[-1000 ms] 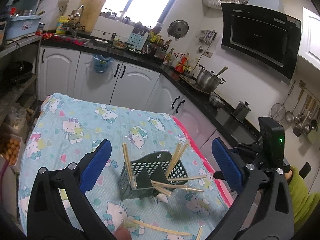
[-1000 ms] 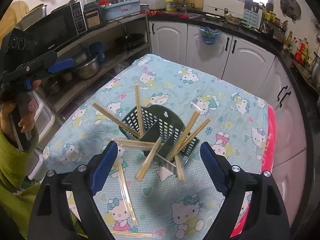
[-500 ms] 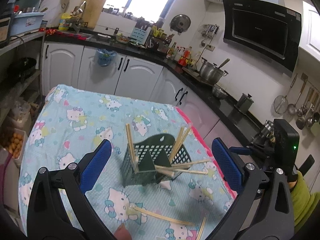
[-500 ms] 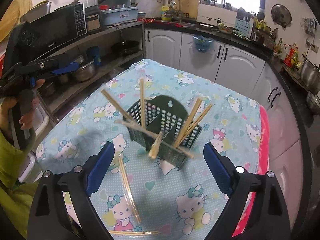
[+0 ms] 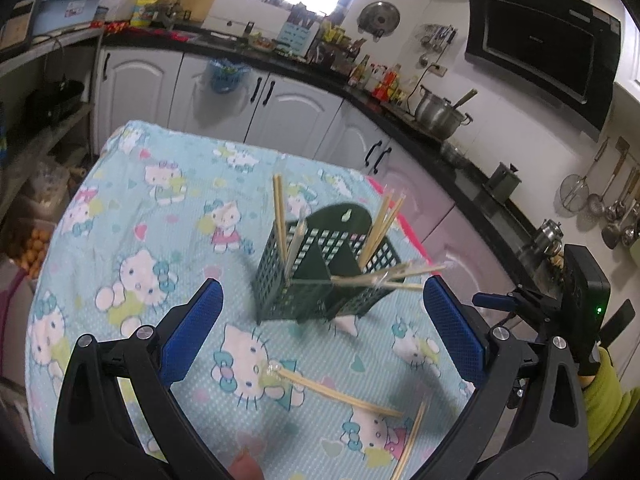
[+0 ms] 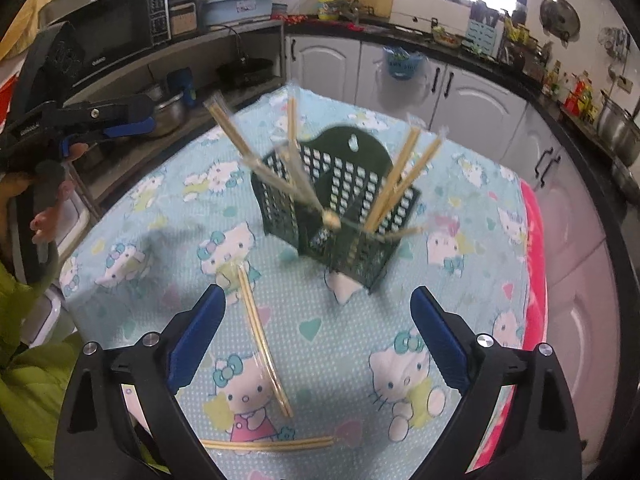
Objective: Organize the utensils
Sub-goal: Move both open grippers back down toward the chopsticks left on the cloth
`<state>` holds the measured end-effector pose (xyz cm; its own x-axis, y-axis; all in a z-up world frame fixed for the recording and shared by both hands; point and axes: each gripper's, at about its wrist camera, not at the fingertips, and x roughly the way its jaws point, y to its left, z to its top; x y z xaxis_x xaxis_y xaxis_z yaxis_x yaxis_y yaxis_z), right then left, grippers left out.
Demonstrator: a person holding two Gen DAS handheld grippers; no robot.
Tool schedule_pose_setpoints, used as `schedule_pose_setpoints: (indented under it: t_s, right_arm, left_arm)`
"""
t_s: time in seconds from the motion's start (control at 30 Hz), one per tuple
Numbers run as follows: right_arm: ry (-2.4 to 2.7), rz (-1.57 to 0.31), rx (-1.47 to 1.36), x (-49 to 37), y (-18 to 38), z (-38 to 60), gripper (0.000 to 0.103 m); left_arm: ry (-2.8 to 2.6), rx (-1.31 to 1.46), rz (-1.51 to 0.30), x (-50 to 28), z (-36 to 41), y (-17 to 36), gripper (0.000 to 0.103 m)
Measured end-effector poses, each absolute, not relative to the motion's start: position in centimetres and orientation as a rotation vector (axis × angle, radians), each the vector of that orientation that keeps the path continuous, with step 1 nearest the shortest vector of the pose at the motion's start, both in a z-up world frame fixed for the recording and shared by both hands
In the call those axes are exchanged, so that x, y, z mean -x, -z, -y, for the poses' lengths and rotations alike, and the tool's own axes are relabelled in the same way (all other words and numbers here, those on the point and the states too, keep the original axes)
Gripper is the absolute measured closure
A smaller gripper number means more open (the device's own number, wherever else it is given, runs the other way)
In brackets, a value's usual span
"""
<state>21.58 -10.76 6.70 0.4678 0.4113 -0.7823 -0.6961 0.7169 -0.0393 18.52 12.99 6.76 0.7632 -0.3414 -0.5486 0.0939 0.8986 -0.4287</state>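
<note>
A dark green slotted utensil basket [image 5: 320, 276] [image 6: 340, 216] stands on the cartoon-cat tablecloth [image 5: 160, 240], with several wrapped chopstick pairs [image 5: 280, 212] [image 6: 400, 176] sticking out at angles. One loose pair [image 5: 336, 390] lies in front of the basket and another [image 5: 412, 436] lies nearer the right edge. In the right wrist view, loose pairs [image 6: 260, 336] [image 6: 268, 444] lie on the cloth. My left gripper [image 5: 321, 285] hangs open above the cloth, empty. The jaws of my right gripper [image 6: 317, 296] are opening, with nothing between them.
White cabinets and a black counter [image 5: 400, 112] with pots and bottles ring the table. Shelves with a microwave [image 6: 120, 32] stand to the left. A pink strip [image 6: 536, 280] marks the table's right edge. A person's hand [image 6: 44, 216] holds the left gripper's handle.
Both grippers have come down and closer to the tablecloth, so the basket now sits higher in each view. The right gripper's jaws stand a little wider.
</note>
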Motion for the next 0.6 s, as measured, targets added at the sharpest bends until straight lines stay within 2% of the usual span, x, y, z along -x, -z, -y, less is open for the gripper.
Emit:
schedule_pose_setpoints:
  t_s: [0.6]
  right_arm:
    - [-0.477, -0.917, 0.242, -19.6, -0.4, 15.2, 0.012]
  left_arm:
    - [0.242, 0.406, -0.845, -18.4, -10.2, 0.7, 0.011]
